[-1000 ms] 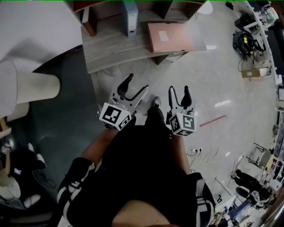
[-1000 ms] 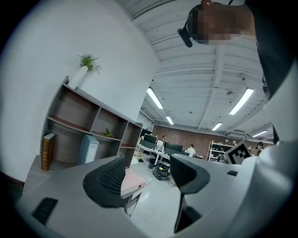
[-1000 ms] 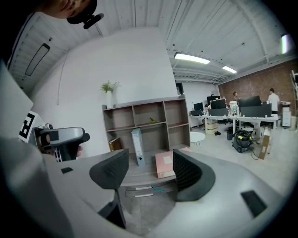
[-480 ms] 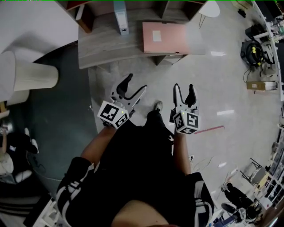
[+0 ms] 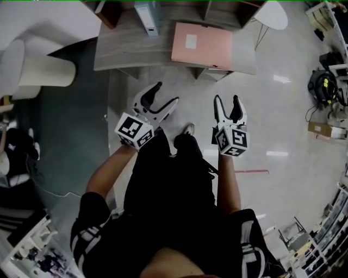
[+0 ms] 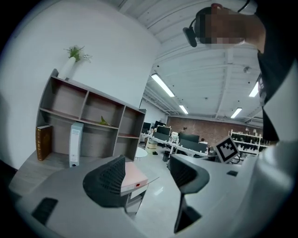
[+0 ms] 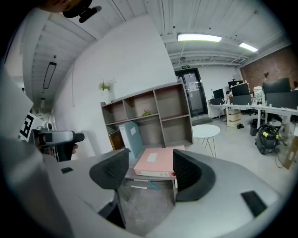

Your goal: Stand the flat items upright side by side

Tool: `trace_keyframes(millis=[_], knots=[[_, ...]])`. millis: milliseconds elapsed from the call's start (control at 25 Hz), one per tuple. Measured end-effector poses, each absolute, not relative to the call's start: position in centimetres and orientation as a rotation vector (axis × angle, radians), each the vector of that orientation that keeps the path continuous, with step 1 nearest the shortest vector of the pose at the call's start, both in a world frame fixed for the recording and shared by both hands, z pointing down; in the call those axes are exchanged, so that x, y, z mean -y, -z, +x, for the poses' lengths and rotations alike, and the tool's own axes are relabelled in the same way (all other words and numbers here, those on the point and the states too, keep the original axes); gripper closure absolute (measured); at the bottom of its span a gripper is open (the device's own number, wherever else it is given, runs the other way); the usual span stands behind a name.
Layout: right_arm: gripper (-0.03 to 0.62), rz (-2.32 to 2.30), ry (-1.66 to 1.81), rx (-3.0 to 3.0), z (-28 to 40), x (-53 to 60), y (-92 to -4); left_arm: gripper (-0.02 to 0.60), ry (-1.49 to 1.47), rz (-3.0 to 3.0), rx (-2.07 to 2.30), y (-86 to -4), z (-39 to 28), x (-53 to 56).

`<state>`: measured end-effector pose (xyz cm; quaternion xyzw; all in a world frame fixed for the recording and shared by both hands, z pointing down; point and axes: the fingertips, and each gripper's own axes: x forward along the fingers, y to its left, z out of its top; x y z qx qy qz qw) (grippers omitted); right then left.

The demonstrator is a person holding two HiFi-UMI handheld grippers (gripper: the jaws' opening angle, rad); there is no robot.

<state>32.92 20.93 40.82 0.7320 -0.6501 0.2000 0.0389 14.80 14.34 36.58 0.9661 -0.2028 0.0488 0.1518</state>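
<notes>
Pink binder [image 5: 201, 46]: lies flat, cover up, on the grey table [image 5: 128, 49], at its right end near the front edge.
Long axis: runs along the table's front edge, left to right in the head view; the spine faces the person.
Blue binder [image 5: 148, 16]: stands upright on its short edge at the back of the table, left of the pink binder and apart from it, before the shelf unit [image 7: 153, 116].
Left gripper [image 5: 166, 93]: jaws apart, nothing between them; held over the floor [image 5: 283, 108], short of the table.
Right gripper [image 5: 227, 100]: jaws apart, nothing gripped; aimed at the pink binder's spine, well short of it.
</notes>
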Motion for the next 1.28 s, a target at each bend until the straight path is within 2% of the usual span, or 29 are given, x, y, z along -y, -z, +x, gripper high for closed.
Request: trace_keyframes(millis=[200,600,1280], knots=[[0.293,2.198,-0.643,2.013,36.1,-18.7,-43.8,0.288,-0.279,2.786,0.596,-40.2,16.2,-11.7],[0.293,2.159,-0.775,1.982,40.1,-13.1,-52.6,0.287,-0.343,2.708,0.665,-49.7,19.2,-4.2],[0.290,2.129,-0.912,1.905,43.9,-6.9,-63.8,0.270,-0.526,2.626,0.586,-64.5,22.2,3.5]])
